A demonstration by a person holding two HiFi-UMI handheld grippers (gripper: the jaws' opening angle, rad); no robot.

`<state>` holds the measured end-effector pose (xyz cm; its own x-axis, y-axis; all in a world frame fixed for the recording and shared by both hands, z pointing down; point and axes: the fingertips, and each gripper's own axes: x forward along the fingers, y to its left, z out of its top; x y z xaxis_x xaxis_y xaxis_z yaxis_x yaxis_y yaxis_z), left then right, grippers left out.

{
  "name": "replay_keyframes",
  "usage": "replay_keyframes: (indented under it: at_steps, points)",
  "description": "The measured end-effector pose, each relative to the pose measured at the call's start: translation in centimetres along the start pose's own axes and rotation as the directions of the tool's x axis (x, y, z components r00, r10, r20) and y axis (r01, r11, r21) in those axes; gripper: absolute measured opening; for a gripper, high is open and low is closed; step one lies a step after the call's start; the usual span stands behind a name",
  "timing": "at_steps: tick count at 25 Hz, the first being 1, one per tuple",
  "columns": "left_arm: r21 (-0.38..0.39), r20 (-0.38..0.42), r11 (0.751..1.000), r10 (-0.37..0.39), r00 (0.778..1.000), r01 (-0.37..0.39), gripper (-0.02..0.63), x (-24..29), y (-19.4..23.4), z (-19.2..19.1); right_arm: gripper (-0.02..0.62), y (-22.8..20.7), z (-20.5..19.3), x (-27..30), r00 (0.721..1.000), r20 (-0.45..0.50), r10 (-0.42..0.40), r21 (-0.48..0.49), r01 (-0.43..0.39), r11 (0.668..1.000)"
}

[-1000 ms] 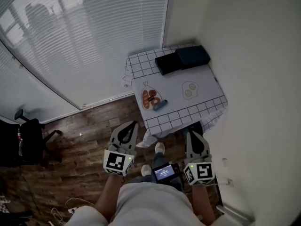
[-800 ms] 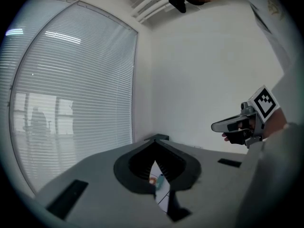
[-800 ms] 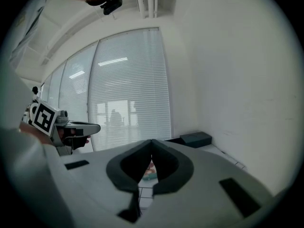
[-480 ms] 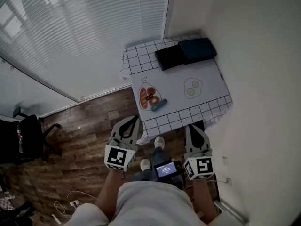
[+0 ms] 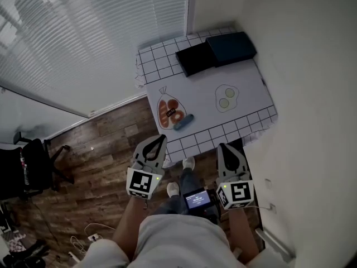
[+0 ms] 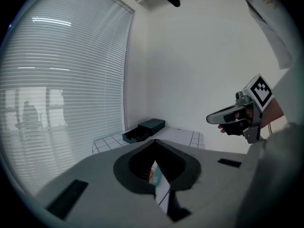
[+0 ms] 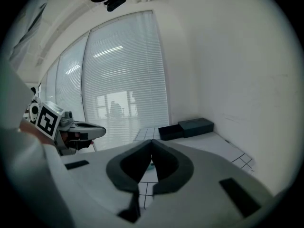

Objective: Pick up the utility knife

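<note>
The pickup has not begun. The utility knife (image 5: 183,121) lies on the desk (image 5: 248,91) near frame centre. The left tongs (image 5: 159,139) and right tongs (image 5: 224,148), lower in frame, are clenched, empty and well apart from it.

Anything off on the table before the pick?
Nothing spilled or damaged. The utility knife lies slanted on the tablecloth; the dark box at the far end seems to have its drawer pulled out.

The utility knife (image 5: 183,121) lies on the table (image 5: 223,133), boxes (image 5: 231,47) behind it.
</note>
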<state>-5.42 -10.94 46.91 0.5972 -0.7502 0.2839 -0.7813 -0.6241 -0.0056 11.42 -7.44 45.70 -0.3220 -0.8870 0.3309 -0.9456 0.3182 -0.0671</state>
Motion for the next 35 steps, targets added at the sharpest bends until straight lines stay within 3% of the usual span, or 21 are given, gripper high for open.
replay_keyframes:
  at_steps: [12,20,35]
  points:
    - [0.031,-0.095,0.999,-0.039,0.995,0.042,0.006,4.2,0.0,-4.3,0.008,-0.6,-3.8,3.9,0.996,-0.079,0.045,0.006,-0.045,0.999]
    - [-0.002,-0.141,0.999,-0.044,0.989,0.044,0.006,5.5,0.1,-7.1,0.008,-1.0,-5.7,5.9,0.992,-0.112,0.062,0.002,-0.062,0.998]
    - [-0.009,-0.259,0.997,-0.08,0.963,0.081,0.008,8.7,0.0,-12.6,0.008,-1.9,-9.6,8.1,0.979,-0.181,0.092,0.009,-0.092,0.996]
